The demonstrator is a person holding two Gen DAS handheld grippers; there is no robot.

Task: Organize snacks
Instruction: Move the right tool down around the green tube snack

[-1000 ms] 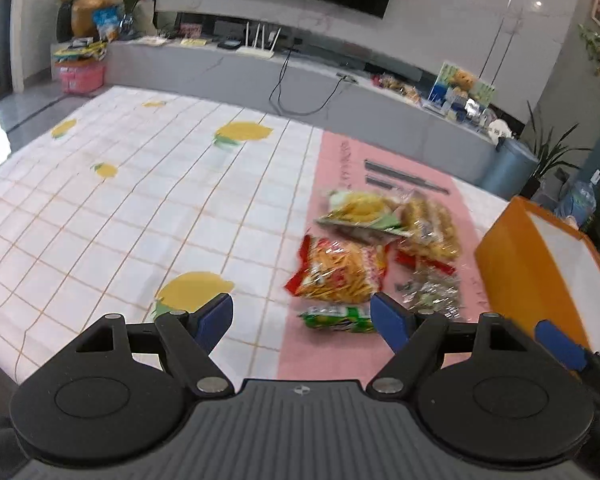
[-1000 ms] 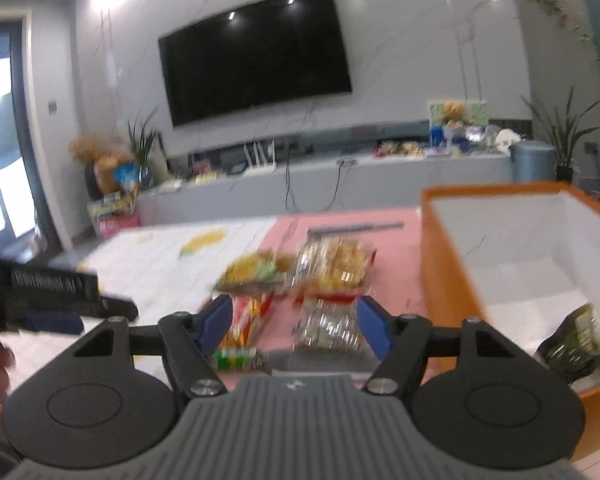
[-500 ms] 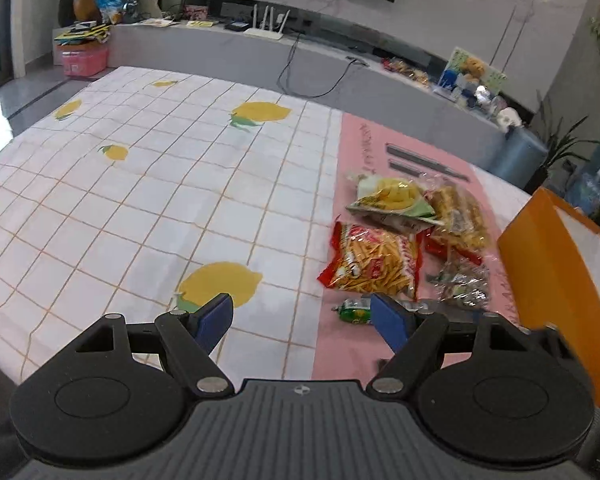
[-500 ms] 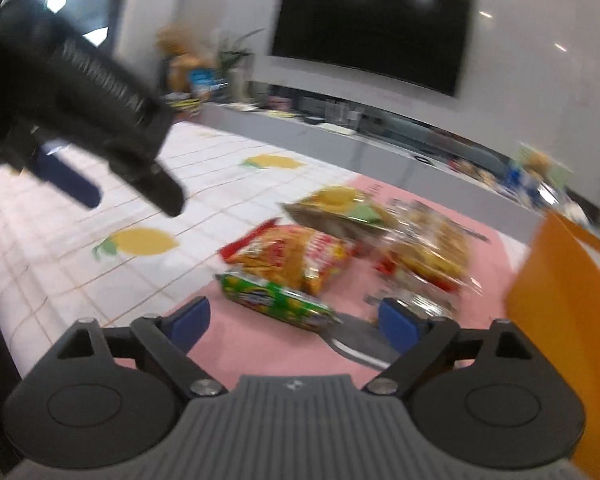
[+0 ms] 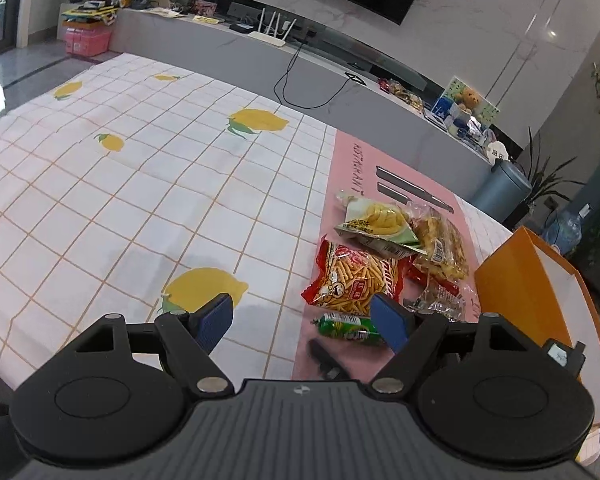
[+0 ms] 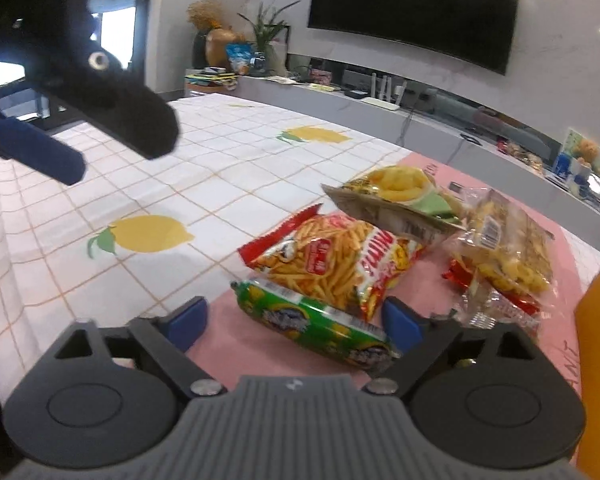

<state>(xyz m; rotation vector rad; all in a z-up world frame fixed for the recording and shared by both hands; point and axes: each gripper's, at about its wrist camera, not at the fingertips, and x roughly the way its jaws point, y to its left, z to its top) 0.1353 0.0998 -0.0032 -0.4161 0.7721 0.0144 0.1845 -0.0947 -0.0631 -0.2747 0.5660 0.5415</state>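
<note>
A pile of snack bags lies on the pink mat [image 5: 340, 168]. Nearest is a green packet [image 6: 320, 320], also seen in the left wrist view [image 5: 348, 326]. Behind it are a red bag of stick snacks [image 6: 332, 264], a yellow puff bag [image 6: 396, 196] and a clear bag of yellow snacks [image 6: 508, 248]. My right gripper [image 6: 294, 324] straddles the green packet with its jaws closing; the pads stand apart from the wrapper's ends. My left gripper [image 5: 304, 322] hovers open over the tablecloth, left of the pile, with nothing in it.
An orange box [image 5: 520, 292] with a white inside stands right of the pile. The lemon-print tablecloth [image 5: 140, 184] stretches away to the left. In the right wrist view, the left gripper's black finger [image 6: 132, 120] hangs at top left.
My right gripper swung left from the orange box, dropped over the green packet, and its jaws widened then narrowed. The left gripper drifted only slightly.
</note>
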